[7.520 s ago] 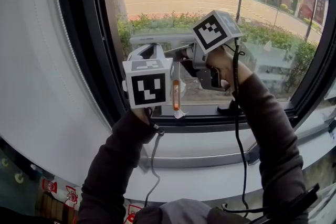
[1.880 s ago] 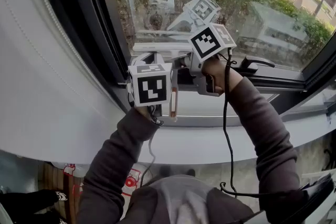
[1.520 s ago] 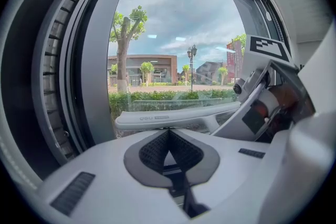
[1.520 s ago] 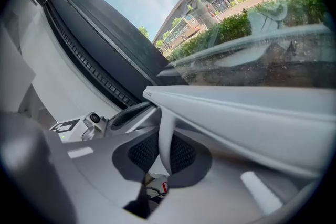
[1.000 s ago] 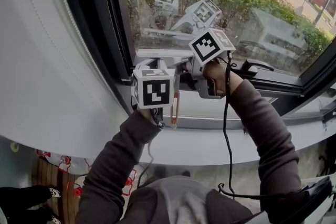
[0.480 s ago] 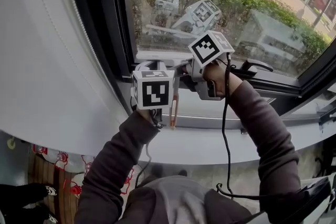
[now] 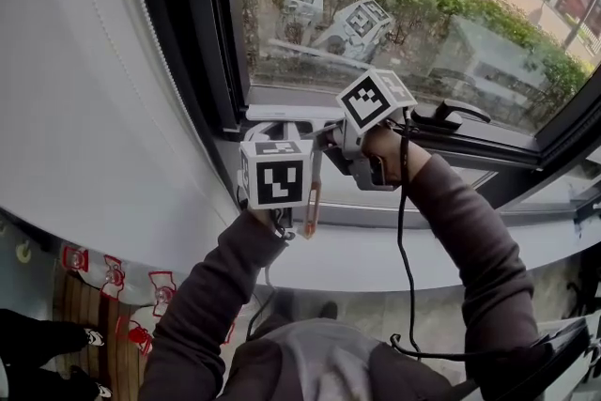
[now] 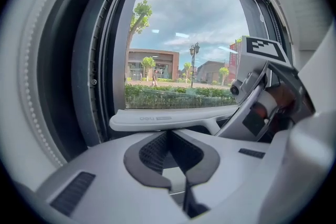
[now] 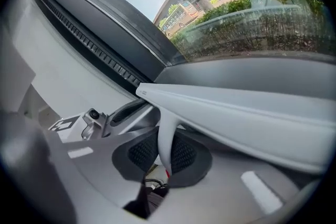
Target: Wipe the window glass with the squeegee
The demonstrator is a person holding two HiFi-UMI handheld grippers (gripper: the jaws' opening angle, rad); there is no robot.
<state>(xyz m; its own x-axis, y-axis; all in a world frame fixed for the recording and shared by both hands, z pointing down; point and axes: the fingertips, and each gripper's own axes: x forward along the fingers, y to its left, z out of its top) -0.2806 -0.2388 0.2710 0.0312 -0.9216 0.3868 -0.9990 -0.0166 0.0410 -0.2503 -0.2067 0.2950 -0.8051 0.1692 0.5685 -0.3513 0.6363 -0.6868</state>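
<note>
Stroke: compared with some seconds ago, the white plastic squeegee with the wide head [image 7: 282,115] is now low, at the bottom edge of the window glass [image 7: 423,14], just above the black lower frame [image 7: 488,150].
Meaning: I judge this stripe is almost finished; the next pass must start again from the top.
Right gripper [image 9: 168,152]: the pads pinch the squeegee's thin white neck.
Left gripper [image 8: 169,147]: the pads are pressed together with nothing between them, just beside the right one.
Hidden: the marker cubes cover the blade in the head view, so I cannot tell if its edge touches the glass.

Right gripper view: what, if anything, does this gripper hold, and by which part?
The squeegee, clamped by its white neck just behind the blade bar, in the right gripper.
</note>
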